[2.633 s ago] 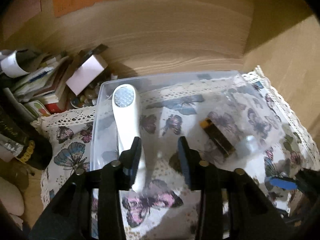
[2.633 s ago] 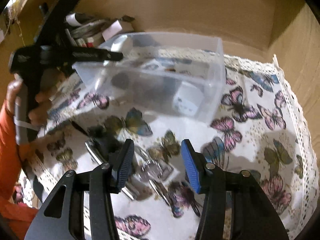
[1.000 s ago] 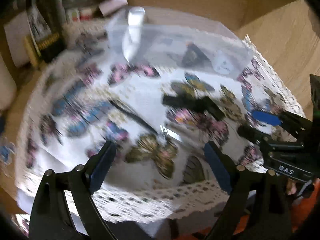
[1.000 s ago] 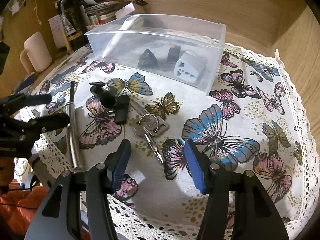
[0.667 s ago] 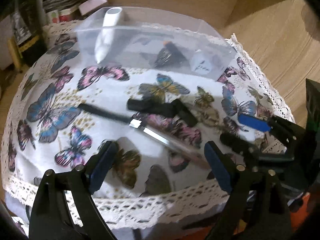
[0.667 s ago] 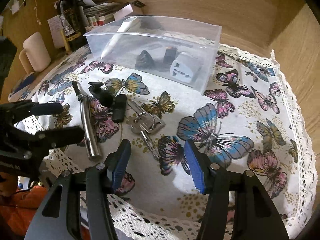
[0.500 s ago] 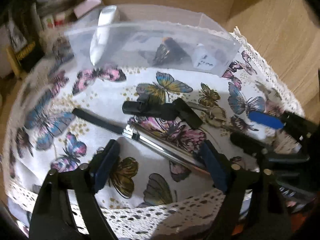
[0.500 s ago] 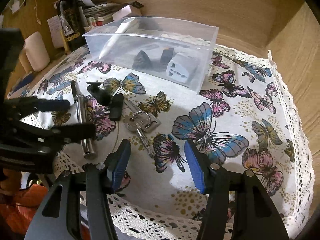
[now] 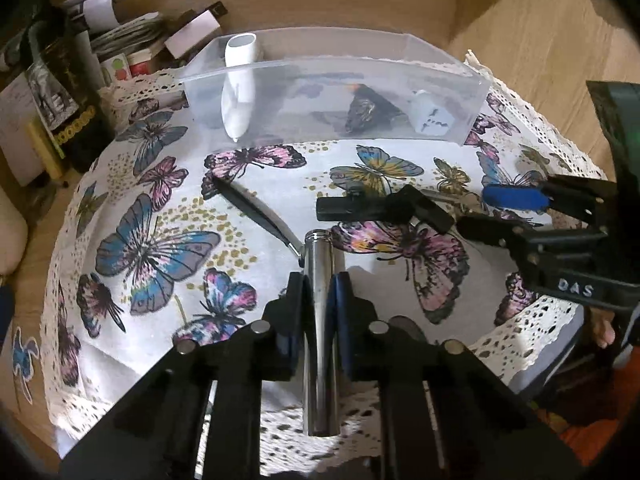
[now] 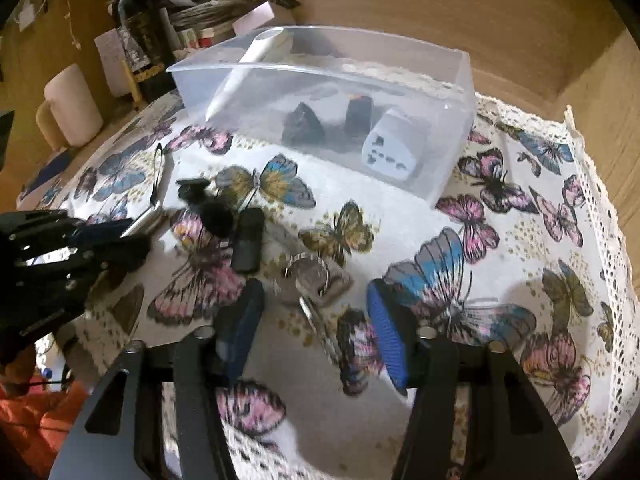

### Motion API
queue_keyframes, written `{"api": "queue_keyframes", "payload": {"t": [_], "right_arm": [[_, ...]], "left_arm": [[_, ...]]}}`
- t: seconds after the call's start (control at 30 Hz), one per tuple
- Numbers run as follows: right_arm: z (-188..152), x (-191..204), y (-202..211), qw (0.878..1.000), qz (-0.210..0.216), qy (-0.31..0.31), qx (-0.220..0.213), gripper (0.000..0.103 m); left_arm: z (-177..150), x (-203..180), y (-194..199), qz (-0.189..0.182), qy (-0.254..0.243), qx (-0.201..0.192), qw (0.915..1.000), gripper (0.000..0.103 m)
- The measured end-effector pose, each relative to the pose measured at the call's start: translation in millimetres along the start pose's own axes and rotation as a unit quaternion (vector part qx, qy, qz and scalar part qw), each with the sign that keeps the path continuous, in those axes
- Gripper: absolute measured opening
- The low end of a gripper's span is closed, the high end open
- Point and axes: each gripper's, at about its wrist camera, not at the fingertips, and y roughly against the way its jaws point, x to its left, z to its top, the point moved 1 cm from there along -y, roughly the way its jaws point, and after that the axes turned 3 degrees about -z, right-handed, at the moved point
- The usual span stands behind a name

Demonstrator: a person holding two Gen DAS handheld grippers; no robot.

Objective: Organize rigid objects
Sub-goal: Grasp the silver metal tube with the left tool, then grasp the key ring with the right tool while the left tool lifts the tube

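Left wrist view: left gripper [image 9: 319,300] jaws have just closed onto the metal tube [image 9: 319,320] — pads pressing both sides of the shaft, about mid-length. Tube lies along the gripper's line near the front edge of the bench [image 9: 132,184], on the butterfly cloth; its thin black end [image 9: 252,210] runs off up-left. Judged stiff, smooth and fairly heavy for its width — could slip or swing in the pads; a grip near the middle looks right for balance. Black clip-like piece [image 9: 384,208] sits just beyond the tube tip, apart from it. Clear plastic bin [image 9: 332,68] at the back holds a white wand-shaped device [image 9: 238,92] leaning on the wall, a dark lump [image 9: 370,110] and a white plug adapter [image 9: 430,118]. Right gripper [image 9: 492,210] enters from the right, low over the cloth.

Right wrist view: right gripper [image 10: 316,324] jaws partly open and have just been narrowing, nothing pinched yet — bunch of keys [image 10: 312,280] lies between the pads on the cloth. Keys are hard, light and loose on a ring, so will dangle; take the ring or fob body. Left gripper at far left holds the tube. The bin stands well behind, open top. A bottle [image 10: 140,40] and a mug [image 10: 72,108] stand off the cloth at back left.
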Motion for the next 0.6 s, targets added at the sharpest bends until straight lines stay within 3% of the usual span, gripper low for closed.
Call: {"api": "queue_keyframes", "payload": {"t": [0.2,0.6], "right_arm": [[2.2,8.6,-1.3,1.0,-0.014,0.005,-0.006,0.03],[0.7,9.2,2.8,1.0,-0.009,-0.015,-0.019,0.029]], "left_arm": [[3.4,6.4,0.0,-0.019,-0.004,0.009,0.9998,0.015],[-5.9,4.4,4.6,-0.04,-0.045,0.01,0.9981,0.016]]}}
